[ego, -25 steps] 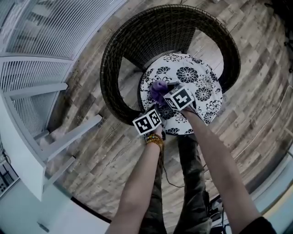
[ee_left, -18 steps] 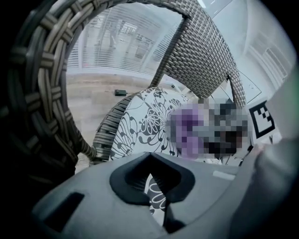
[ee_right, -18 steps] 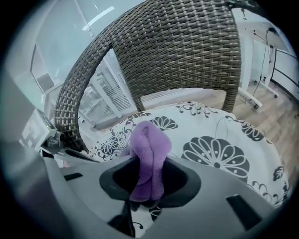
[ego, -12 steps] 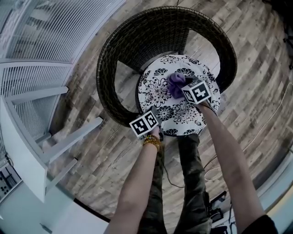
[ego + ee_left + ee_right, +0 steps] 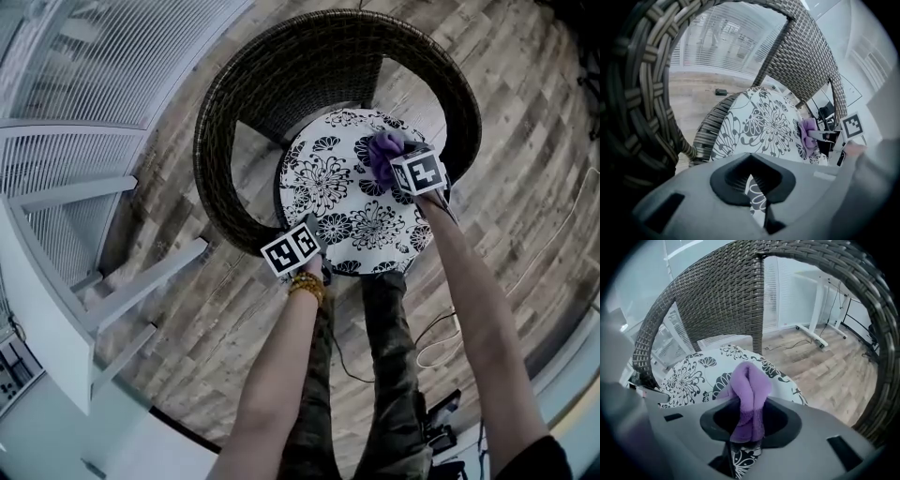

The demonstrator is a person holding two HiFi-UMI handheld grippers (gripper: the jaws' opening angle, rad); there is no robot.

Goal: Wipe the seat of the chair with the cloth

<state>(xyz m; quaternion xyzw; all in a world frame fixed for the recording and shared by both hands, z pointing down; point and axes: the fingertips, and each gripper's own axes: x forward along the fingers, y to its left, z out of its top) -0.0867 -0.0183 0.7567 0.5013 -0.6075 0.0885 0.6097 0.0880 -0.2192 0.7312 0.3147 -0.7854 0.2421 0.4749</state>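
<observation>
The chair's round seat cushion [image 5: 347, 202], white with black flowers, lies inside a dark wicker backrest [image 5: 309, 56]. My right gripper [image 5: 398, 164] is shut on a bunched purple cloth [image 5: 382, 148] that presses on the seat's far right part. In the right gripper view the cloth [image 5: 750, 385] sticks out from between the shut jaws of the right gripper [image 5: 746, 434], over the cushion [image 5: 689, 376]. My left gripper [image 5: 309, 246] sits at the seat's near left edge; its jaws [image 5: 751, 177] are shut and hold nothing, and the cushion [image 5: 764, 122] stretches ahead of them.
The wicker armrest ring [image 5: 211, 178] curves round the seat on both sides. Wooden plank floor [image 5: 525, 216] surrounds the chair. A white slatted frame [image 5: 103, 178] stands to the left. A cable [image 5: 436, 352] lies on the floor by the person's legs [image 5: 384, 375].
My right gripper has swept the purple cloth across the seat, from its left centre to its far right. The left gripper has stayed at the near left edge.
</observation>
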